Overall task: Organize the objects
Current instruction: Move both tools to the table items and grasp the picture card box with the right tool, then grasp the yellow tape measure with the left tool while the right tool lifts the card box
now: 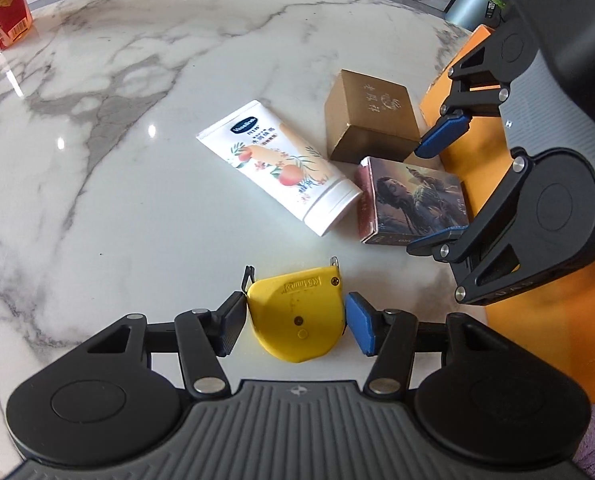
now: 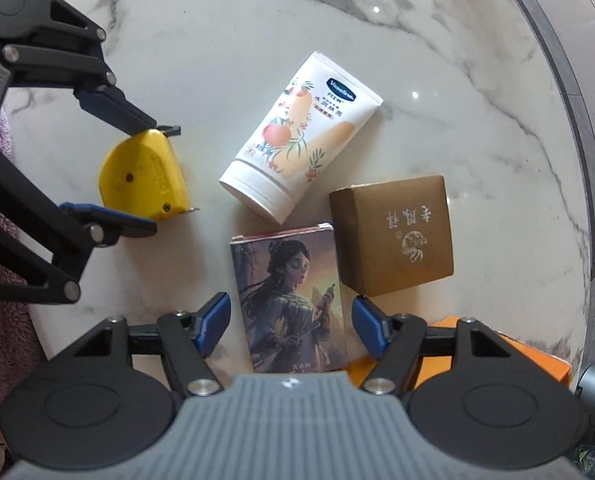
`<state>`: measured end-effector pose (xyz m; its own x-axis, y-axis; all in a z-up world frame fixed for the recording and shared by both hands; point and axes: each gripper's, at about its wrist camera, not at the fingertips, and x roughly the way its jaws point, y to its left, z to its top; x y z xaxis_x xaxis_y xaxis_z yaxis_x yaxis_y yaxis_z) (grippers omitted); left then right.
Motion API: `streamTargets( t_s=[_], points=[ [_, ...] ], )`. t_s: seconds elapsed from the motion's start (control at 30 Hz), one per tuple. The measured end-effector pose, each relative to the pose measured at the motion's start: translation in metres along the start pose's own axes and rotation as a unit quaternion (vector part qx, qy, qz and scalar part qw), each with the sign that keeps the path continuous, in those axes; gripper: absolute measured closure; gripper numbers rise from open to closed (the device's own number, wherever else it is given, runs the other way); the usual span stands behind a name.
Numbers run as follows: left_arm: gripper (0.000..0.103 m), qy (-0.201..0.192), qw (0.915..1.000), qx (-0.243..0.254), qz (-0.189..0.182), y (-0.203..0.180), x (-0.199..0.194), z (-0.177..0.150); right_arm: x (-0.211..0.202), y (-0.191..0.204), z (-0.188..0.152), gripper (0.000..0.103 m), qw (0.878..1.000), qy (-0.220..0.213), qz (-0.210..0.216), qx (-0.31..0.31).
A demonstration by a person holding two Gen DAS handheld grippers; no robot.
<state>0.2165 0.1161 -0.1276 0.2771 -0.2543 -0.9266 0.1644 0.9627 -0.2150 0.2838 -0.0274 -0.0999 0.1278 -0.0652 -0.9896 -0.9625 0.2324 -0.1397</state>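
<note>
A yellow tape measure (image 1: 297, 314) lies on the marble table between the fingers of my left gripper (image 1: 295, 322), which is open around it; the left pad touches or nearly touches it, the right pad stands just off. It also shows in the right wrist view (image 2: 141, 176). My right gripper (image 2: 291, 328) is open astride a picture card box (image 2: 289, 296), with gaps on both sides. The card box (image 1: 413, 200) lies beside a white Vaseline tube (image 1: 277, 164) and a gold-brown box (image 1: 371, 120).
An orange box (image 1: 537, 280) sits at the table's right edge under the right gripper. A red and yellow carton (image 1: 3, 4) stands far left. A grey can (image 1: 473, 0) stands beyond the table. The table edge (image 2: 569, 80) curves on the right.
</note>
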Motion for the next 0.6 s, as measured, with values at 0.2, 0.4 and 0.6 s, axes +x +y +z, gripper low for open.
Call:
streamTargets(
  t_s=[0.2,0.4,0.6],
  points=[
    [0.039,-0.008,0.9999,-0.012,-0.007,0.011,-0.009,-0.009,0.014,0.001,0.006,0.031,1.0,0.018,0.006,0.011],
    [0.04,-0.01,0.9999,-0.01,-0.004,0.011,-0.009,-0.007,0.01,0.012,0.004,0.039,0.999,0.014,0.023,0.025],
    [0.04,-0.019,0.9998,-0.003,0.002,0.003,-0.023,-0.012,-0.005,0.027,-0.008,0.041,0.998,-0.01,0.034,0.047]
  ],
)
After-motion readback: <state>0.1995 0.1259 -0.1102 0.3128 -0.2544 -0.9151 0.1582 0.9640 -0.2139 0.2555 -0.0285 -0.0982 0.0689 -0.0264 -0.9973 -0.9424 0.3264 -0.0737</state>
